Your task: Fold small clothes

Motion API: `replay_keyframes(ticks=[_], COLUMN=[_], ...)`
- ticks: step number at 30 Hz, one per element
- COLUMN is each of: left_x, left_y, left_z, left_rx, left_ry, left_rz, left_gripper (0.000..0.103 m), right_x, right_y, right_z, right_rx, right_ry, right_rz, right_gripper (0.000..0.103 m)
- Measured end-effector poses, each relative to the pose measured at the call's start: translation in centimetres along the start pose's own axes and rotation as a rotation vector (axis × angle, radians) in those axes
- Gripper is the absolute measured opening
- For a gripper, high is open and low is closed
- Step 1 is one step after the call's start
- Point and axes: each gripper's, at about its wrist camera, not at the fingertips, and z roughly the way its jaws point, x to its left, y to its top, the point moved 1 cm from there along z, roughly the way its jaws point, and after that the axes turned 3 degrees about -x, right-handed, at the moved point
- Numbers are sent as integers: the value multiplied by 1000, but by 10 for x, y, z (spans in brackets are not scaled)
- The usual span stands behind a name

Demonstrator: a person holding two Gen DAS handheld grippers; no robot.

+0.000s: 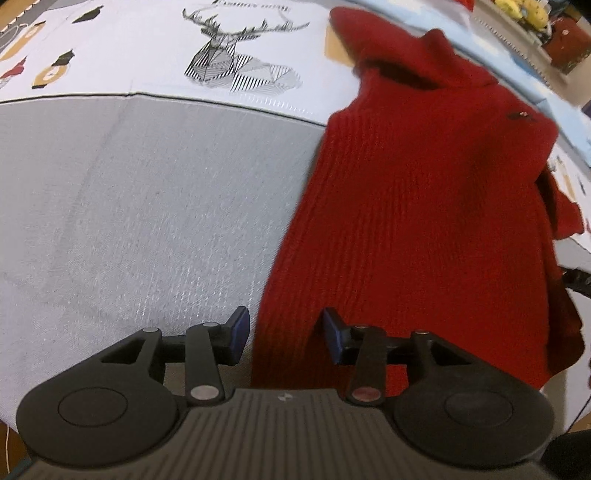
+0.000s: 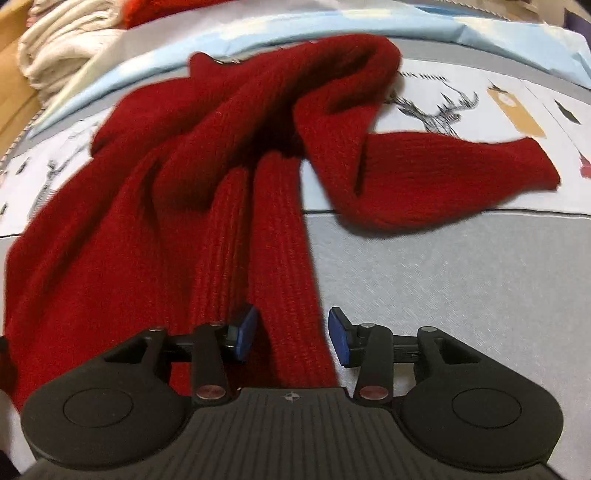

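A small red knitted sweater [image 1: 424,206] lies on a grey and white printed cloth [image 1: 147,206]. In the left wrist view its body is fairly flat, with the collar at the top. My left gripper [image 1: 286,338] is open, its blue pads either side of the sweater's near left edge. In the right wrist view the sweater [image 2: 221,177] is bunched, with a sleeve [image 2: 461,173] spread to the right. My right gripper [image 2: 291,338] is open, its pads either side of the sweater's near right hem strip. The frames do not show whether the pads touch the knit.
A deer print [image 1: 236,62] marks the cloth beyond the grey area. A pile of cream fabric [image 2: 62,40] sits at the far left in the right wrist view. A pale blue sheet [image 2: 461,33] lies along the far edge. Clutter [image 1: 532,14] lies at the far right.
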Motion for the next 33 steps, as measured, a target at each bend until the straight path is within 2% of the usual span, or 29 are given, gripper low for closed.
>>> replay_keyframes(ticks=[3,4,5,7,10,13,15,17,19,21,23,24,26,27,28,29,30,33], left_x=[0,0,0,-2,-6,-8,-10,-15,-22,-30,-39,-43,-52,-57,-59,-62,-64,-74], left_y=[-2,-3,-4,-6,-8,-13,-18,-26,-40,-54,-68,-72,-74,-72,-70,-67,-66,-64], left_z=[2,2,3,1,-9,-29,-45,-60,-70,-69,-64,-60,-59,-59,-58,-56,-52,-42], left_rx=[0,2,4,-7,-39,-80,-97,-108,-79,-13,62,90,93,83,78,76,75,87], left_ry=[0,-3,-5,14,7,-24,-81,-132,-163,-186,-165,-154,-142,-139,-138,-129,-114,-66], left_rz=[0,3,9,43,76,95,116,158,241,323,412,440,477,482,475,467,465,458], left_gripper=[45,34,29,12,8,7,6,6,6,6,6,7,10,19,29,31,31,31], right_x=[-14,-18,-21,-22,-17,-32,-52,-74,-92,-102,-105,-107,-113,-117,-120,-123,-125,-127], right_y=[4,3,3,-1,-3,0,0,-7,-18,-31,-47,-56,-67,-69,-70,-70,-67,-74], right_z=[-1,-1,-1,-3,-13,-47,-80,-108,-130,-147,-145,-135,-123,-120,-119,-118,-115,-107], right_rx=[-5,-6,-2,1,-25,-126,-210,-238,-236,-194,-95,-15,77,84,74,68,66,101], right_ry=[1,4,15,44,43,32,20,-10,-44,-123,-156,-159,-165,-171,-181,-190,-196,-174], right_rz=[107,138,162,173,119,162,214,266,306,279,219,189,190,193,194,200,211,235], right_gripper=[46,44,41,26,14,12,11,11,10,11,11,13,13,15,26,35,49,49])
